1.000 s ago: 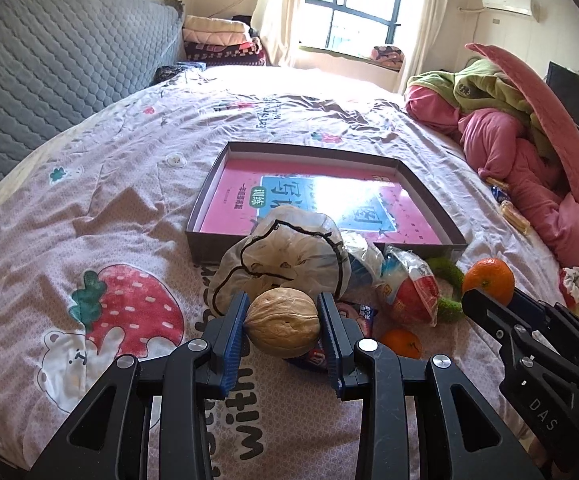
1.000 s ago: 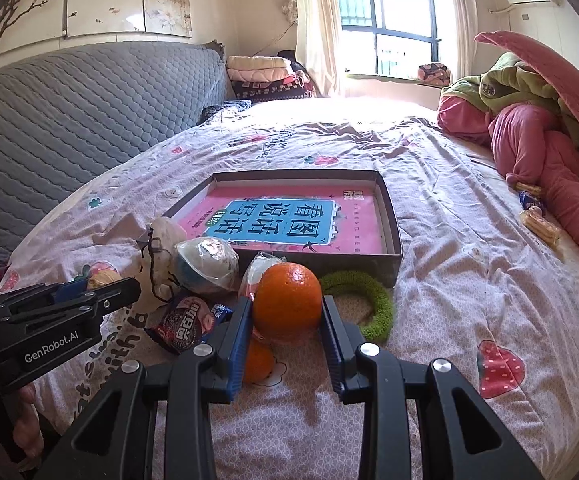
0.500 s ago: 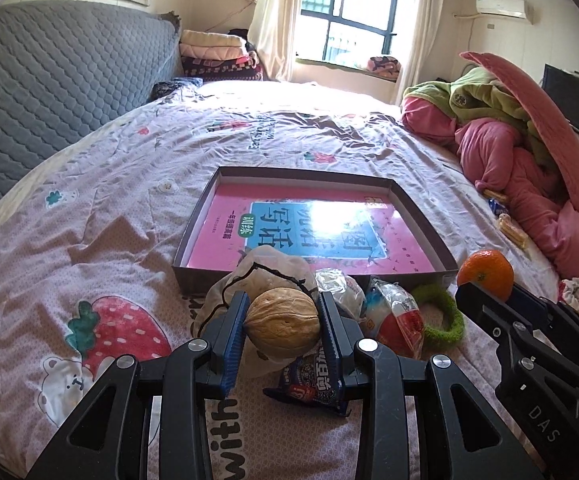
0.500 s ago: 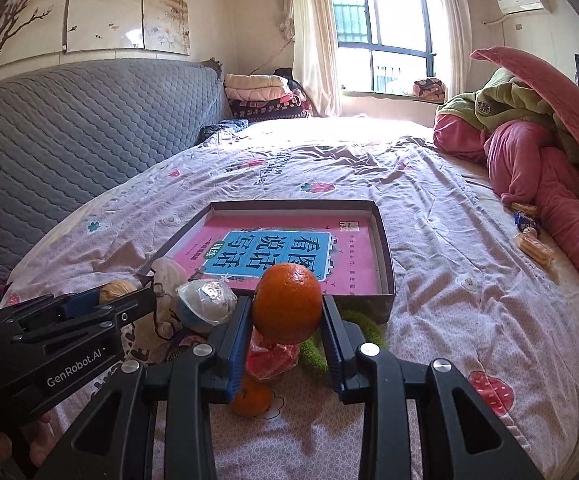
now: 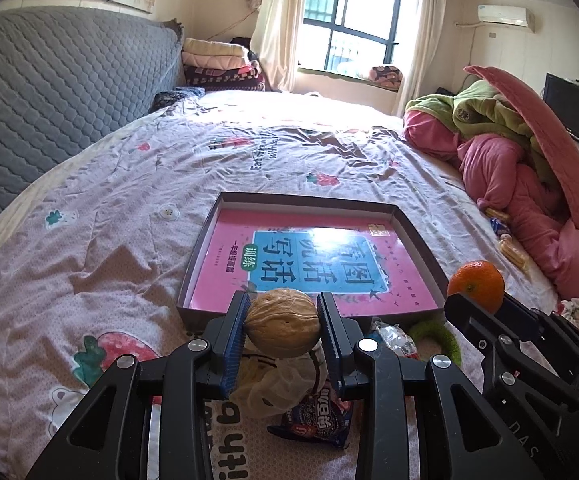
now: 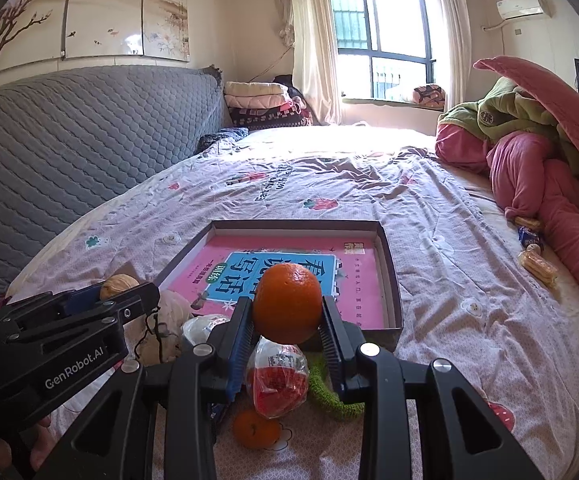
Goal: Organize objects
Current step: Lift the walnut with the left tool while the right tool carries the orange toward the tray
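Observation:
My left gripper [image 5: 282, 322] is shut on a walnut [image 5: 282, 323] and holds it above the near rim of a shallow brown box [image 5: 201, 252] with a pink book inside. My right gripper [image 6: 287, 308] is shut on an orange [image 6: 287, 308], also raised in front of the box [image 6: 393, 280]. The orange shows in the left wrist view [image 5: 476, 284]; the walnut shows in the right wrist view [image 6: 118, 285]. Below the grippers on the bed lie a plastic bag [image 5: 277, 384], a snack packet [image 5: 317, 420], a red wrapped snack [image 6: 277, 380], a small orange [image 6: 255, 428] and a green ring [image 5: 437, 338].
The bed has a pink strawberry-print sheet [image 5: 129, 200]. A grey quilted headboard [image 5: 49, 80] runs along the left. A heap of pink and green bedding [image 5: 529, 160] lies at the right, with biscuit packets [image 6: 535, 266] beside it. Folded blankets [image 5: 217, 64] sit by the window.
Both grippers have risen and moved forward toward the box, each still holding its item. The pile of loose items now lies lower in both views.

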A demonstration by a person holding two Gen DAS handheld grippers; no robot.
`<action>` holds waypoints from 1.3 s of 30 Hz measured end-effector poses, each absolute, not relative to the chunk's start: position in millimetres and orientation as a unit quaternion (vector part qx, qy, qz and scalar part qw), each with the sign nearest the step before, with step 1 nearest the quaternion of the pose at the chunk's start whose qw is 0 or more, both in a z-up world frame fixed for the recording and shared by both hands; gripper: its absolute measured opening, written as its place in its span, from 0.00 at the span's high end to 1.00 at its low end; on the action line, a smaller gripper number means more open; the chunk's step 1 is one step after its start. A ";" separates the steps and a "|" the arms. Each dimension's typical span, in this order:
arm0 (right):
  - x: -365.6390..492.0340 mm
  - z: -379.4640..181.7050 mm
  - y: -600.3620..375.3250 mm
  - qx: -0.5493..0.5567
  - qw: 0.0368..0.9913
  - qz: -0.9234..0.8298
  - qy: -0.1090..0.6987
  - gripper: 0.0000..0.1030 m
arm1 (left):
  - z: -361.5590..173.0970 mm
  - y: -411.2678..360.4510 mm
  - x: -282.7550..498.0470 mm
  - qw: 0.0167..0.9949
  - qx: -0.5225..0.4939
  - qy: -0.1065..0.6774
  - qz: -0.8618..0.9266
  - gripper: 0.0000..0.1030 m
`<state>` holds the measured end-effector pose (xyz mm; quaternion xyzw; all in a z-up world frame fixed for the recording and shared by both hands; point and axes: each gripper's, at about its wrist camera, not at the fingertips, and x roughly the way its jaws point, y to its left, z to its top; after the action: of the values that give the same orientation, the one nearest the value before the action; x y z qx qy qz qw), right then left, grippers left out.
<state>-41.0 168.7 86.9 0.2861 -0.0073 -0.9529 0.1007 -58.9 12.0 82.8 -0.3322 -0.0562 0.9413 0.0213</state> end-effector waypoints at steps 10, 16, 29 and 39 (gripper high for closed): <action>-60.2 103.9 161.7 0.279 0.109 -0.954 -0.015 0.67 | 99.8 21.3 -78.6 0.022 -0.330 -0.054 0.942 0.65; -70.9 111.4 164.7 0.277 0.107 -0.955 -0.017 0.67 | 103.4 20.6 -92.9 0.020 -0.336 -0.052 0.940 0.65; -95.0 125.5 170.1 0.269 0.094 -0.958 -0.008 0.67 | 120.8 17.0 -125.4 0.030 -0.335 -0.053 0.940 0.65; -111.6 128.8 168.1 0.272 0.095 -0.958 -0.005 0.67 | 114.5 7.9 -145.8 0.021 -0.348 -0.060 0.936 0.65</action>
<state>-111.6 168.1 128.8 0.2721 -0.0048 -0.9575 0.0951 -145.8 7.9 114.5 -0.3476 -0.0596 0.9355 0.0206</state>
